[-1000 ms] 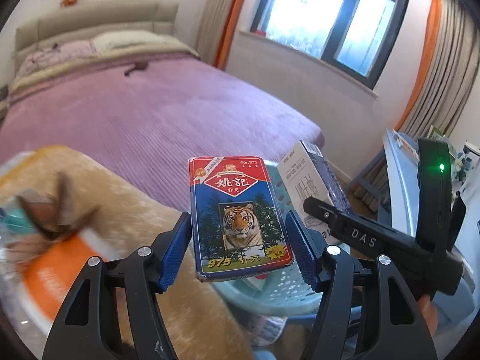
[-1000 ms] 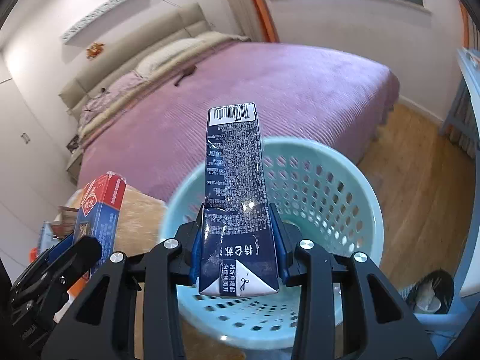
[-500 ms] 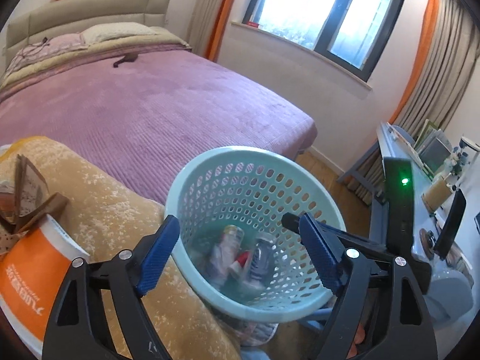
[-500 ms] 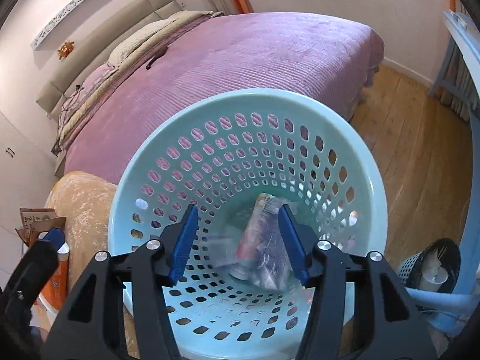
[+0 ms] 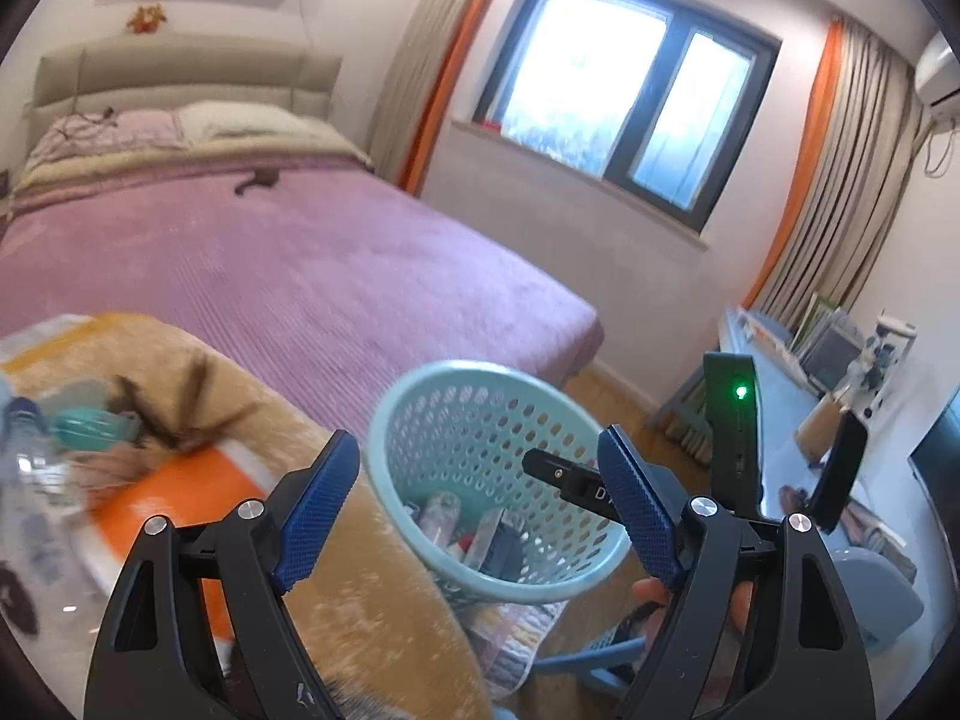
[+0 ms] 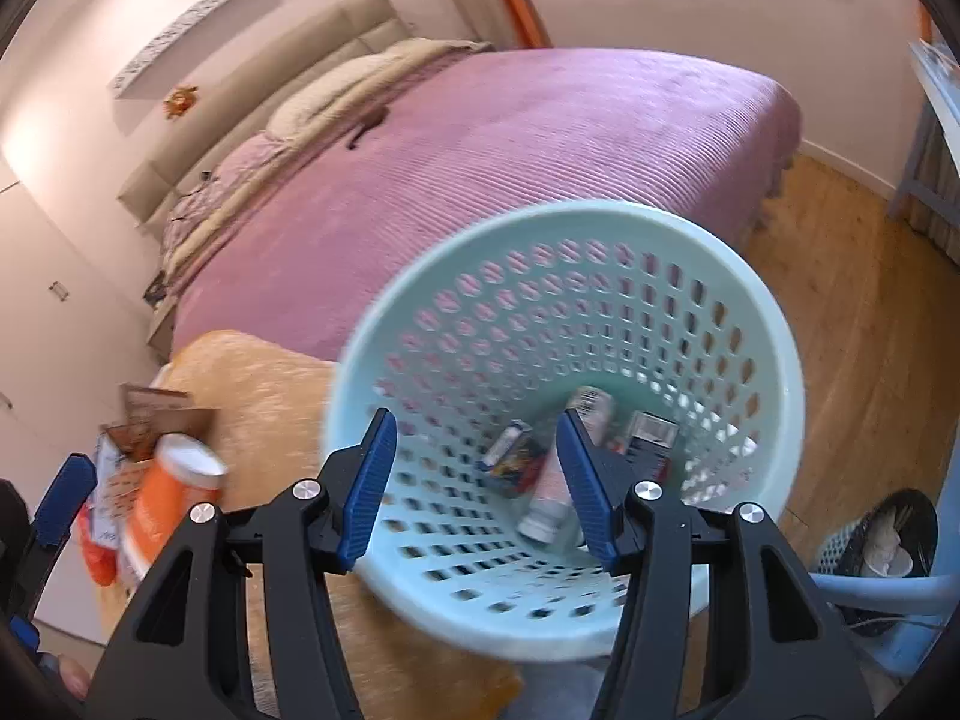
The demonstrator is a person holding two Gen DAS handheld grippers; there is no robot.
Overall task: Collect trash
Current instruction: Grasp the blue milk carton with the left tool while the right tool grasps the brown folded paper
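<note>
With jaws just spread, left gripper (image 5: 480,501) and right gripper (image 6: 477,483) both wide, empty above basket (image 6: 774,312).

- One basket (image 6: 774,324)
- One bed (image 5: 288,264)
- Two grippers: left (image 5: 489,504), right (image 6: 477,486)
- One window (image 5: 624,120)
- One orange cup (image 6: 174,492)
</note>
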